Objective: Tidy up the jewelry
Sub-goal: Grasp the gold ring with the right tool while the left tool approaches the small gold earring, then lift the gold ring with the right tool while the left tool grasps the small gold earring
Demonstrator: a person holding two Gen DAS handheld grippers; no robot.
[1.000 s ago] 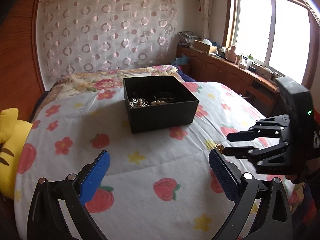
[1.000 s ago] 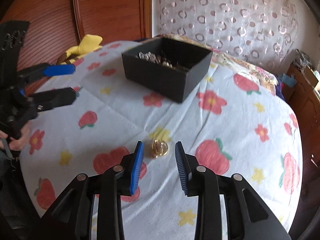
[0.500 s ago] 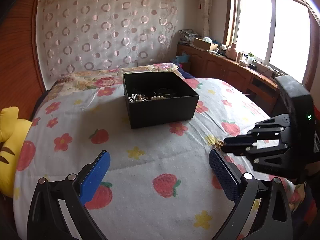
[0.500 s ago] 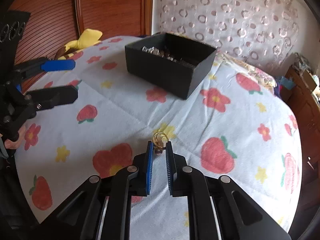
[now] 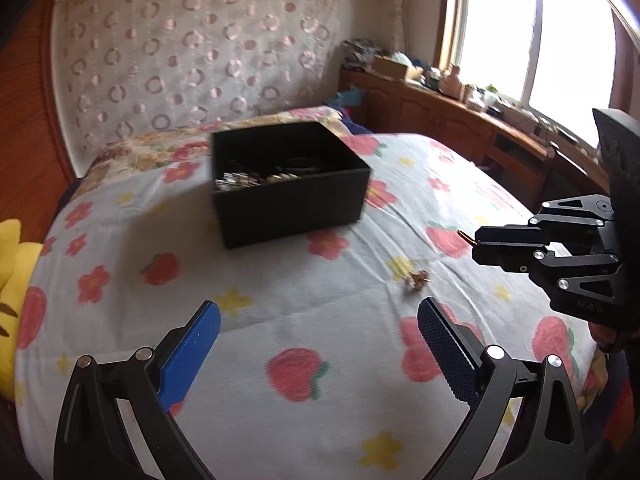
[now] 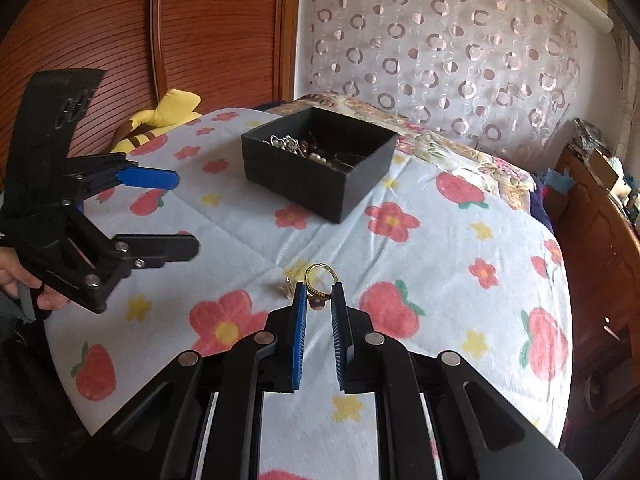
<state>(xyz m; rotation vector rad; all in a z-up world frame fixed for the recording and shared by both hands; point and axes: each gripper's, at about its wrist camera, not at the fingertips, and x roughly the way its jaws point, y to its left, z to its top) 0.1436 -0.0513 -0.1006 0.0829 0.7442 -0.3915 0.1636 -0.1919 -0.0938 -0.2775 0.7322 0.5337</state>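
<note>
A black open box (image 5: pixel 288 184) holding several pieces of jewelry stands on the flowered bedspread; it also shows in the right wrist view (image 6: pixel 320 164). My right gripper (image 6: pixel 319 292) is shut on a gold ring (image 6: pixel 319 277) and holds it above the bed; it shows in the left wrist view (image 5: pixel 476 245) with the ring's edge (image 5: pixel 464 236) at its tips. A second small gold piece (image 5: pixel 416 280) lies on the bedspread below, partly hidden in the right wrist view (image 6: pixel 289 283). My left gripper (image 5: pixel 318 336) is open and empty, seen also in the right wrist view (image 6: pixel 180 216).
A yellow plush toy (image 5: pixel 12 264) lies at the bed's left edge by the wooden headboard (image 6: pixel 200 32). A wooden cabinet (image 5: pixel 460 120) with clutter runs under the window on the right. The bedspread (image 5: pixel 280 320) spreads wide around the box.
My right gripper closed on the gold ring and lifted it off the bedspread. A second small piece now shows on the bed. The left gripper stayed open.
</note>
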